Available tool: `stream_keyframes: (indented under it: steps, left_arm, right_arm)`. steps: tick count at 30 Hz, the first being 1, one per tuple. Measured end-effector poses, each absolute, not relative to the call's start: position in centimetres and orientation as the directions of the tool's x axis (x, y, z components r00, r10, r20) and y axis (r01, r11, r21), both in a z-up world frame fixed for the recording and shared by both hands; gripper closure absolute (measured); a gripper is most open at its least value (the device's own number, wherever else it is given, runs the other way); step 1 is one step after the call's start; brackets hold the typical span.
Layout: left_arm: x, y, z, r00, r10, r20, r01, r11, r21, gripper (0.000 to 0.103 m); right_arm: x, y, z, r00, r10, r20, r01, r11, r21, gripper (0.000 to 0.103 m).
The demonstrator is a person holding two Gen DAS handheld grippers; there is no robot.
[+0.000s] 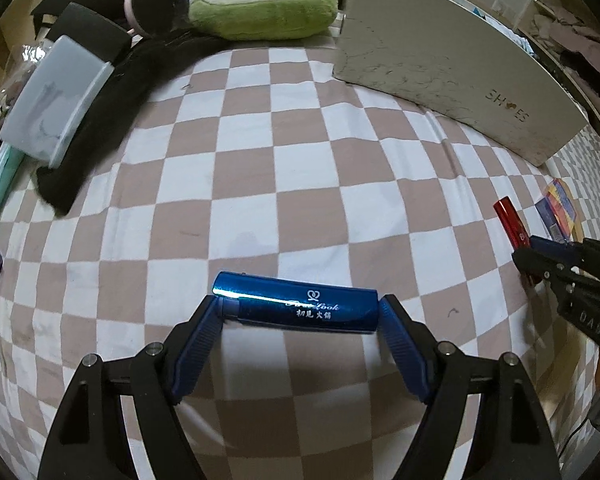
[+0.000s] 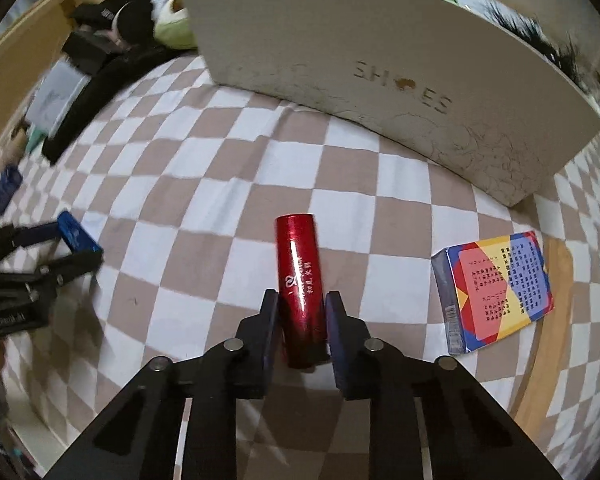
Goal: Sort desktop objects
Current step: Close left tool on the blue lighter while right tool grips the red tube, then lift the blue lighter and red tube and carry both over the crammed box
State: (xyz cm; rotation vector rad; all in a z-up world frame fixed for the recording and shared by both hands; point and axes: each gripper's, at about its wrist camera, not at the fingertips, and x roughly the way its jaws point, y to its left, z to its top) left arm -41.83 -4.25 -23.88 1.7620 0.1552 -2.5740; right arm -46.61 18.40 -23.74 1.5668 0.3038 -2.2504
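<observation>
Your left gripper (image 1: 300, 306) clamps a glossy blue tube (image 1: 296, 304) end to end above the checkered cloth (image 1: 240, 152); your right gripper (image 2: 302, 312) pinches a shiny red tube (image 2: 300, 280) lengthwise.

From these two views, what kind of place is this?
Probably a bedroom, on a bed rather than a desk: a soft checkered sheet, an avocado plush toy at its far edge, and a box marked SHOES standing on it.

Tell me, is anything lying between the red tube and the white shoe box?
Nothing visible does. The right tool grips the red tube, and only bare checkered cloth lies between it and the shoe box.
</observation>
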Motion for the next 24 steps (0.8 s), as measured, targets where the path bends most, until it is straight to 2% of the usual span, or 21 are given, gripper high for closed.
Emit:
stream_keyframes:
  steps: [15, 24]
  left_arm:
    - [-38.4, -4.0, -22.0, -0.376, 0.058, -0.925, 0.104, -0.989, -0.104, 0.023]
    - [-33.5, -5.2, -16.6, -0.416, 0.055, -0.908, 0.08, -0.992, -0.097, 0.023]
  right_arm:
    - [-41.4, 19.4, -22.5, -0.281, -0.177, -0.943, 0.448, -0.893, 0.034, 0.08]
    - [-36.8, 20.3, -19.1, -0.285, -0.202, -0.937, 0.45, -0.891, 0.055, 0.08]
